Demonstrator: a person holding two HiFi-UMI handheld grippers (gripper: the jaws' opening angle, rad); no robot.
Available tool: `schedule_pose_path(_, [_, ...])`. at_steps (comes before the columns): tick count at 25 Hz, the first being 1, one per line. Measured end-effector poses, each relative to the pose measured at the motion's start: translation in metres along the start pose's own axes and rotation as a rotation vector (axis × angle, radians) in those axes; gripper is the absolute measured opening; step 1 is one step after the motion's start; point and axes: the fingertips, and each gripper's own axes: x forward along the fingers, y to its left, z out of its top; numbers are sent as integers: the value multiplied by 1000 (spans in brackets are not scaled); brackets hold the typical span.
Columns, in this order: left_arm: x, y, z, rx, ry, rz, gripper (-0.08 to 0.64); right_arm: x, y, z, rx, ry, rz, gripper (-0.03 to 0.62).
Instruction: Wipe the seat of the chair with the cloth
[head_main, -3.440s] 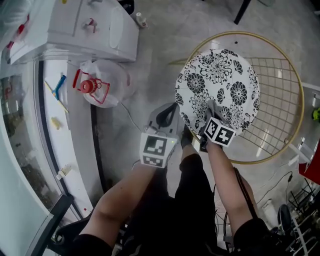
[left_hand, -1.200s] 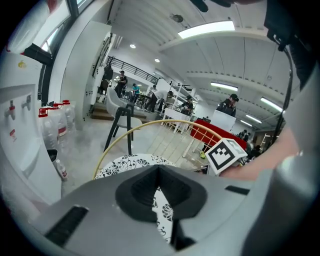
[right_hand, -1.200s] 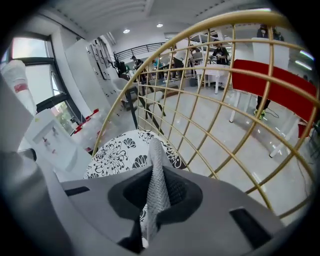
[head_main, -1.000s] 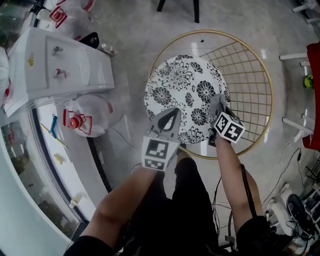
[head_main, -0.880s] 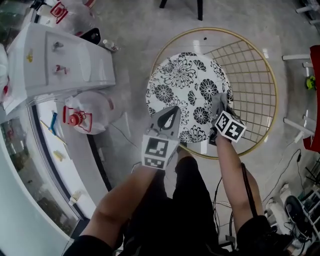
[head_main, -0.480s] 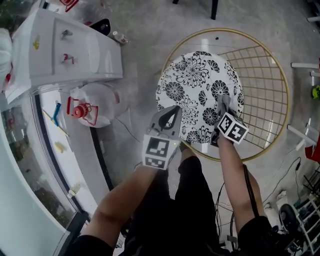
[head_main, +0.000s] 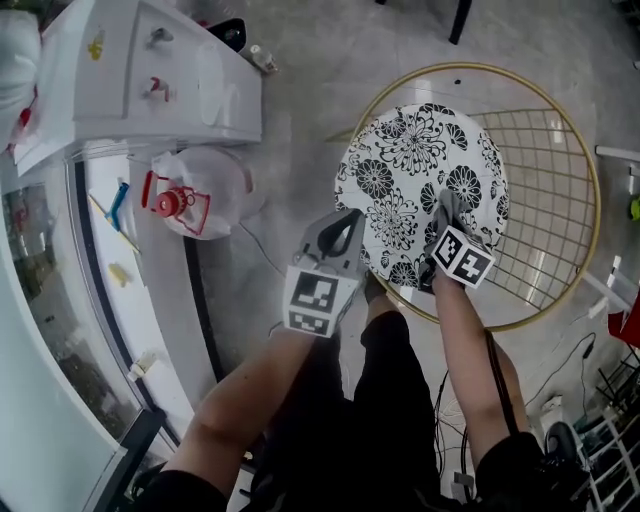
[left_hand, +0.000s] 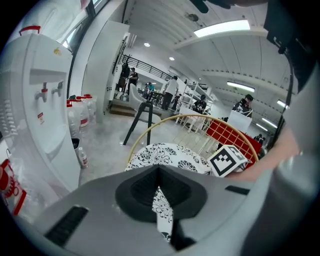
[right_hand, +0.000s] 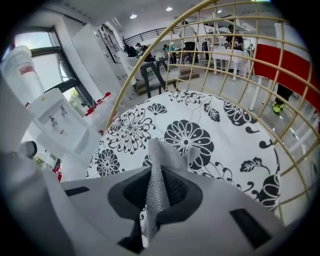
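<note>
The chair's round seat (head_main: 400, 160), white with black flowers, sits inside a gold wire back (head_main: 560, 190). My right gripper (head_main: 446, 212) is shut on a grey mesh cloth (head_main: 444, 204) and holds it down on the near right part of the seat. In the right gripper view the cloth (right_hand: 161, 160) stands up folded between the jaws of the right gripper (right_hand: 156, 192), over the seat (right_hand: 210, 130). My left gripper (head_main: 341, 236) hovers beside the seat's near left edge, shut and holding nothing. The left gripper (left_hand: 159, 172) looks at the seat (left_hand: 160, 152).
A white water dispenser (head_main: 150, 70) stands to the far left, with a clear jug with a red handle (head_main: 190, 185) on the floor beside it and a small bottle (head_main: 262, 58). A black leg (head_main: 460, 18) shows beyond the chair. Cables (head_main: 555, 370) lie at the near right.
The head view has shifted. Over the last second my right gripper has drawn the cloth from the seat's right edge a little towards its middle. The left gripper has kept its place.
</note>
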Motion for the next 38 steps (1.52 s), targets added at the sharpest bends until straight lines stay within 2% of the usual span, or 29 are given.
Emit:
schedule_pose_path(8, [-23, 15, -2, 20, -20, 33, 6, 10, 51, -14, -74, 28, 87, 24])
schedule_pose_path(15, [-43, 53, -18, -18, -17, 132, 6, 27, 104, -37, -123, 61, 158, 23])
schedule_pose_path(29, [-85, 82, -20, -33, -43, 176, 6, 29, 199, -62, -210, 85, 285, 23])
schedule_pose_path(34, [-97, 80, -8, -21, -57, 158, 6, 9, 218, -45, -202, 43, 310, 25])
schedule_pose_path(38, [-103, 69, 11, 3, -71, 124, 6, -27, 208, -10, -165, -28, 292, 24])
